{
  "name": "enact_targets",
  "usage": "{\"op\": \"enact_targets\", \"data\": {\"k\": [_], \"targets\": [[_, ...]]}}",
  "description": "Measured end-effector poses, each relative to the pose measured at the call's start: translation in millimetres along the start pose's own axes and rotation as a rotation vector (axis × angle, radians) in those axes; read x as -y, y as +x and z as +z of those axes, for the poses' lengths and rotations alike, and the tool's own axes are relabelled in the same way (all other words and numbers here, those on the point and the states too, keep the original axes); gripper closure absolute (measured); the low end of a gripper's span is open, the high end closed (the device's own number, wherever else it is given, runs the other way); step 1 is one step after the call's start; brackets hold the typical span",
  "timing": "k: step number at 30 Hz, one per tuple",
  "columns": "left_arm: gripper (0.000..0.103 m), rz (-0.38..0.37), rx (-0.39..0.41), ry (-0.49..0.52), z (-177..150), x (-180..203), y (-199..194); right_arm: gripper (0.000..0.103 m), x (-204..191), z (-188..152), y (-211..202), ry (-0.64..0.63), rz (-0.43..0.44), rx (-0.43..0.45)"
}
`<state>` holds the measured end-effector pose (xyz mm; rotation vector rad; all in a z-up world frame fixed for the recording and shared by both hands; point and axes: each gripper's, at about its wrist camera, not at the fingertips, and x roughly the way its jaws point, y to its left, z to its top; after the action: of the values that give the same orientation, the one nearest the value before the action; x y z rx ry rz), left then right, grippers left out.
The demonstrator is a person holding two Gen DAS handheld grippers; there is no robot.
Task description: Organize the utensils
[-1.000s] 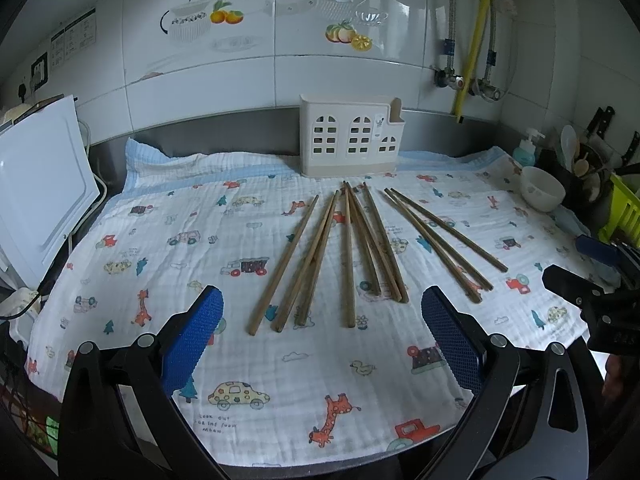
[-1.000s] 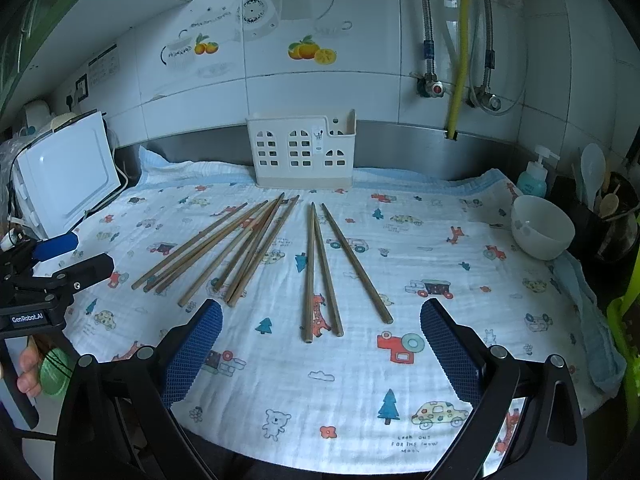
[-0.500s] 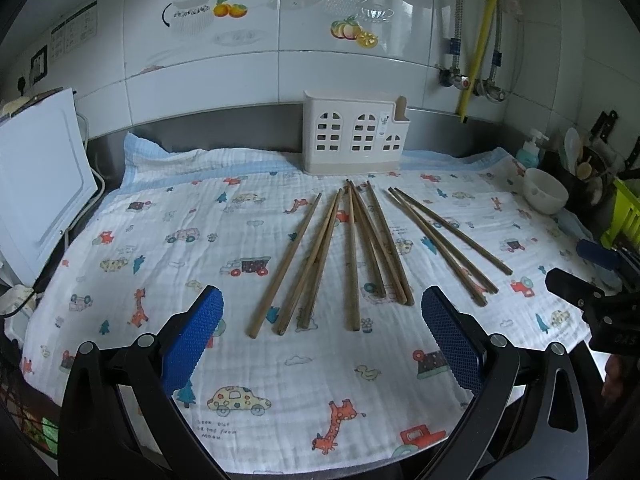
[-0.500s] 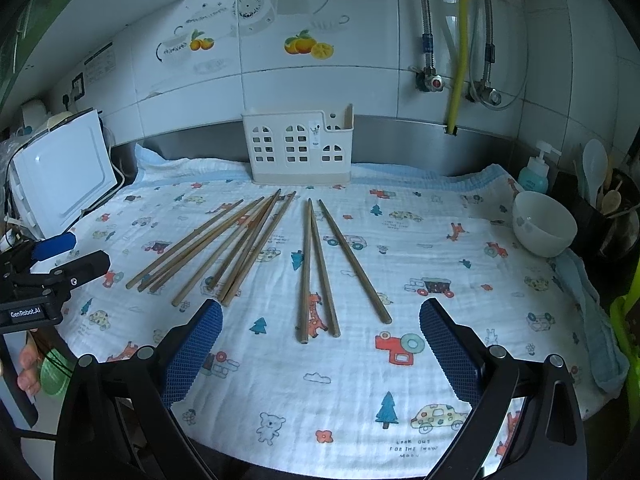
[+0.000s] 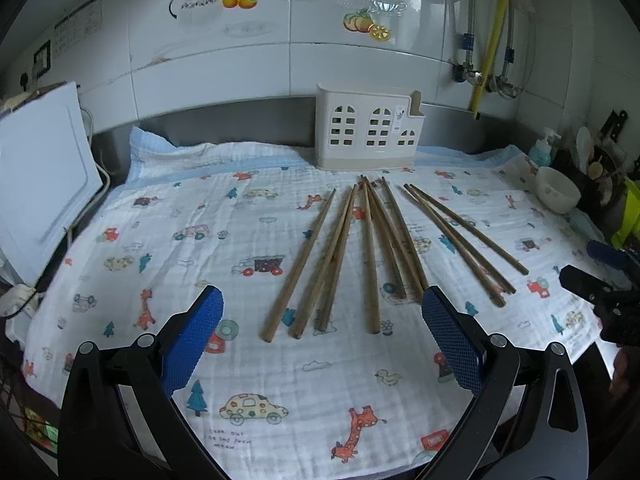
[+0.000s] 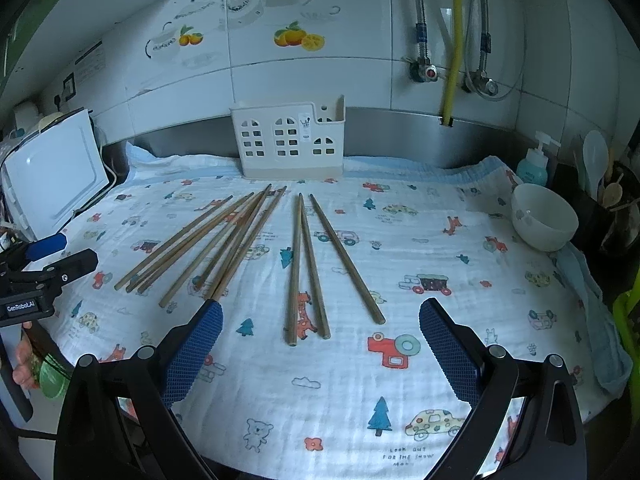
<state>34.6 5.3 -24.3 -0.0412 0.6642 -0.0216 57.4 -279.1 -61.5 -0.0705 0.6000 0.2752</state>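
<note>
We see a desk covered w/ a white cartoon-print cloth (image 5: 256, 364), edged in pale blue at the back, under a tiled wall w/ fruit decals. At far left a white board (image 5: 40, 176) leans upright. At the back centre, touching the steel backsplash, stands a white utensil holder (image 5: 368, 132) w/ window-shaped cut-outs; nothing shows above its rim. In front of it approx. ten brown chopsticks (image 5: 370, 256) lie flat on the cloth, fanned out from tips that gather near the holder: a loose bunch of seven on the left, then three lying apart on the right (image 6: 308, 264). A few in the bunch cross or touch; the exact count is hard to confirm where they overlap. At right a white bowl (image 6: 544, 216) sits on the cloth edge, w/ a blue soap bottle (image 6: 534, 166) just behind it.

Our left tongs (image 5: 322, 326) hover at the near ends of the bunch, blue pads spread wide, gripping nothing. Our right tongs (image 6: 320, 332) hover at the near ends of the three, also spread wide and gripping nothing.
</note>
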Motion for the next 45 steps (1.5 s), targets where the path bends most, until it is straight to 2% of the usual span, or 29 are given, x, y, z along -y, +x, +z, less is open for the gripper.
{"op": "enact_targets", "data": {"k": [5, 10, 13, 15, 17, 19, 21, 23, 25, 28, 32, 35, 37, 39, 42, 45], "targets": [[0.005, -0.013, -0.019, -0.025, -2, -4, 7, 0.008, 0, -1, 4, -0.002, 0.002, -0.007], [0.005, 0.022, -0.033, -0.034, -5, -9, 13, 0.008, 3, -1, 8, 0.003, 0.000, -0.012], [0.005, 0.014, -0.050, -0.052, -5, -18, 19, 0.009, 5, -1, 12, 0.000, -0.003, -0.019], [0.005, 0.011, -0.063, -0.051, -5, -25, 24, 0.019, 8, -1, 16, 0.002, 0.003, -0.026], [0.006, 0.016, -0.069, -0.043, -5, -31, 29, 0.019, 13, -1, 22, 0.012, 0.005, -0.039], [0.016, 0.013, -0.077, -0.038, -3, -35, 36, 0.019, 17, -1, 26, 0.012, -0.001, -0.044], [0.018, -0.005, -0.078, -0.044, -2, -40, 41, 0.019, 20, 0, 29, 0.016, -0.001, -0.047], [0.021, 0.000, -0.076, -0.036, -1, -43, 47, 0.023, 24, 0, 35, 0.020, 0.004, -0.056], [0.030, -0.006, -0.086, -0.028, -2, -46, 55, 0.028, 28, 0, 40, 0.025, 0.010, -0.068], [0.033, -0.021, -0.096, -0.017, -2, -47, 63, 0.030, 35, 0, 49, 0.040, 0.021, -0.076], [0.035, -0.042, -0.107, 0.004, -2, -48, 72, 0.038, 43, 2, 62, 0.070, 0.045, -0.098], [0.044, -0.041, -0.125, 0.060, -3, -43, 79, 0.044, 46, 1, 71, 0.077, 0.047, -0.113], [0.065, -0.052, -0.152, 0.078, -5, -43, 85, 0.048, 48, 1, 77, 0.082, 0.054, -0.121], [0.074, -0.080, -0.166, 0.066, -6, -46, 89, 0.052, 49, 1, 80, 0.085, 0.058, -0.127], [0.074, -0.089, -0.166, 0.073, -5, -47, 92, 0.058, 52, 2, 86, 0.088, 0.061, -0.137], [0.081, -0.090, -0.185, 0.094, -6, -46, 96, 0.063, 54, 1, 92, 0.089, 0.065, -0.151]]}}
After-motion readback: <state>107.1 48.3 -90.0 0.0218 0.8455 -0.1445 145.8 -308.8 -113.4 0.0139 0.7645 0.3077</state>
